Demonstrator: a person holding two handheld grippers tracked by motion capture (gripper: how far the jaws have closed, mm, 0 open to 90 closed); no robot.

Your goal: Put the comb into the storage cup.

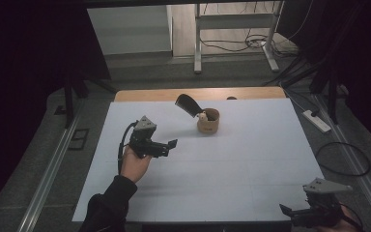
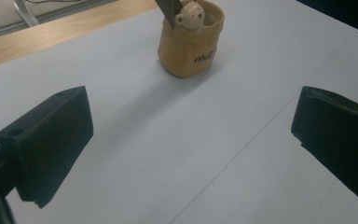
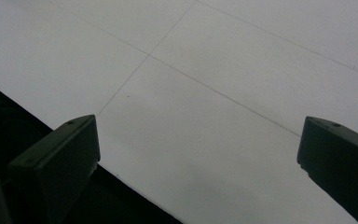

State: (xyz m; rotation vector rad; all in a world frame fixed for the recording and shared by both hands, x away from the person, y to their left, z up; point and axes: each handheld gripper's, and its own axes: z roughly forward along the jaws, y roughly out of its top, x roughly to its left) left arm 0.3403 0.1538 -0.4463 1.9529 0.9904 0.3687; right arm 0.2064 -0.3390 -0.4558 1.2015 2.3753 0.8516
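Note:
A tan pot (image 1: 207,122) stands on the white tabletop (image 1: 232,169) toward the far middle. A small cream bear figure (image 1: 203,116) sits inside it, and a black curved blade (image 1: 187,104) leans out to the upper left. My left gripper (image 1: 169,146) hovers left of the pot, a short gap away, and points toward it. In the left gripper view, its jaws are open around bare table, with the left gripper (image 2: 193,121) short of the pot (image 2: 191,46) and bear (image 2: 189,16). My right gripper (image 1: 289,212) is open at the front right corner. The right gripper (image 3: 200,140) holds nothing.
A wooden strip (image 1: 198,93) borders the table's far edge. A white power strip (image 1: 316,121) and a looped cable (image 1: 343,159) lie on the floor to the right. A metal frame (image 1: 198,48) stands behind. The table's front edge (image 3: 74,140) runs under the right gripper.

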